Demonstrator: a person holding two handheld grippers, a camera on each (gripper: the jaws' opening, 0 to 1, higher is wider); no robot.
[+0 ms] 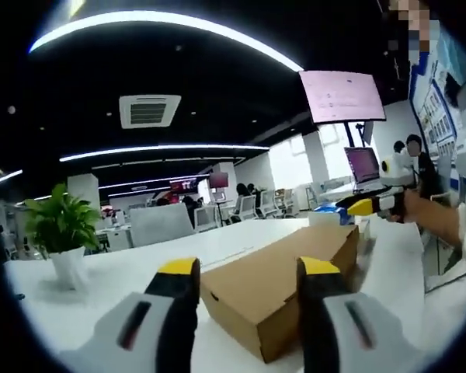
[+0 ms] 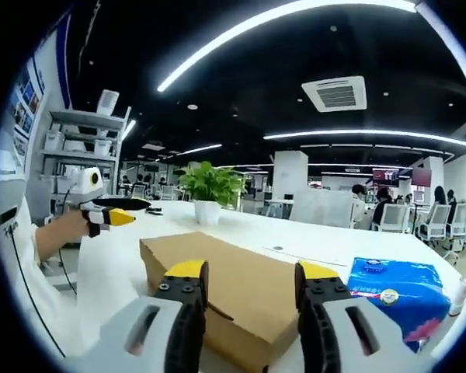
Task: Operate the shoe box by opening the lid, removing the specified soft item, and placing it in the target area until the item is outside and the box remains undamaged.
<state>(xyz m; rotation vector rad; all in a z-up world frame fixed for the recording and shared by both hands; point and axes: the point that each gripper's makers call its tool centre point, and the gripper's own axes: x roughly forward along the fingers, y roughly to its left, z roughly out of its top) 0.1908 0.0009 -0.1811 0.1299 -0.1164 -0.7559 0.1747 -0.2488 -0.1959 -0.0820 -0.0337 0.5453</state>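
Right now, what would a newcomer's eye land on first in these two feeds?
The closed brown shoe box in the middle of the white table, lid down, framed by each view's open yellow-tipped jaws. Next, the blue soft pack lying on the table beside the box in the right gripper view, and the potted plant standing farther back.

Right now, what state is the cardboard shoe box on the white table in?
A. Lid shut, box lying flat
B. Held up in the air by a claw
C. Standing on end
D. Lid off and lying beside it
A: the shoe box lies flat on the table with its lid down, and both the left claw and the right claw are open just short of it, holding nothing.
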